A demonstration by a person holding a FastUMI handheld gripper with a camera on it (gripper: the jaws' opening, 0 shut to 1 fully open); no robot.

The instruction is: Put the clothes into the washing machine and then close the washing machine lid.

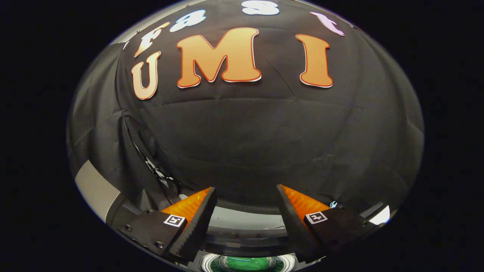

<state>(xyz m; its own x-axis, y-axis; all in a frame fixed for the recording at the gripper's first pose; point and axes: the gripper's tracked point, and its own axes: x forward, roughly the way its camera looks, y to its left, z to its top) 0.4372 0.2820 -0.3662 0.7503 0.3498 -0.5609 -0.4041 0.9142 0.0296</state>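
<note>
Hand-held gripper (245, 194) spread, holding nothing, aimed at the booth wall — washer (245, 264) with green inside sits low centre of frame, under the fingers — risk: the lid isn't clearly visible, so a closing push could miss or slip.

Creased black cloth booth wall (245, 143) straight ahead of me, a seam with loose threads (153, 166) on its left, pale grey panel (96, 189) beside that.
</note>
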